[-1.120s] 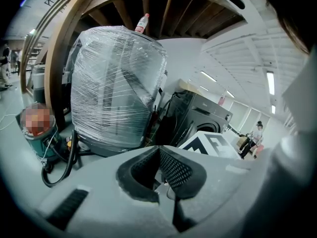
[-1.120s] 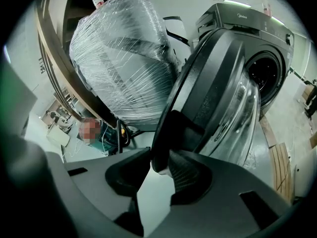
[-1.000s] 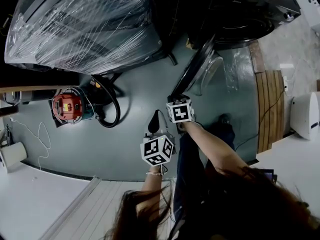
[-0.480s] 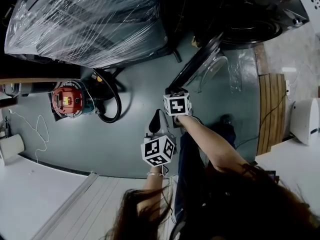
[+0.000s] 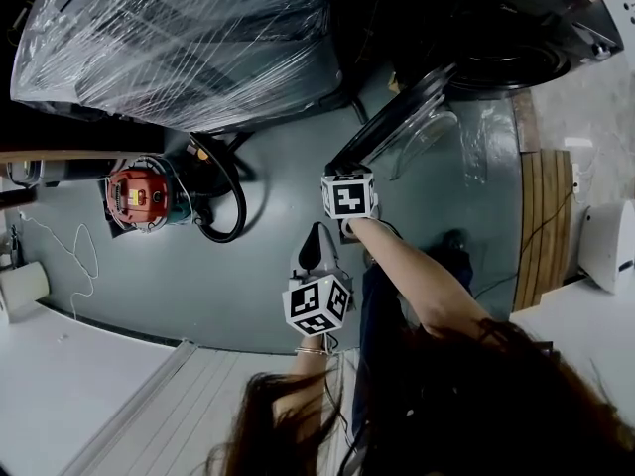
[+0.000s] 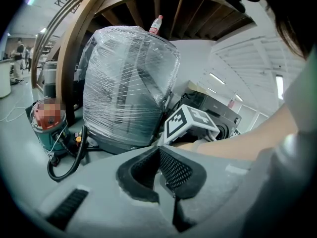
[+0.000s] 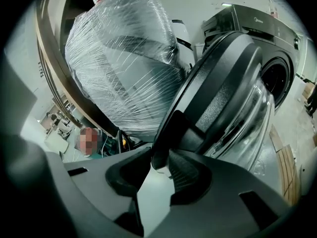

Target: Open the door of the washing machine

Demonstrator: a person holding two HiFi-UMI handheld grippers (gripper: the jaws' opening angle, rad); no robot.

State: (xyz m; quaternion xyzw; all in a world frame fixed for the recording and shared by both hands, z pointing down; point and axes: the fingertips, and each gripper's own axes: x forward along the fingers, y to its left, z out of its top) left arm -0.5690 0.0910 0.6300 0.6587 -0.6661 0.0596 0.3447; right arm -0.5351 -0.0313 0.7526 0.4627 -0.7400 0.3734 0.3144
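Head view: door sits upper middle, swung out from washer, seen edge-on, its long line running lower left to upper right.
Right claw: clenched on door's rim.
Left claw: pinched closed, empty.
Floor: smooth, grey-green.
Room: wrapped thing upper left, red vacuum at left.

We find the washing machine ahead at right, its door swung toward us, a wrapped appliance left of it, a vacuum cleaner farther left.
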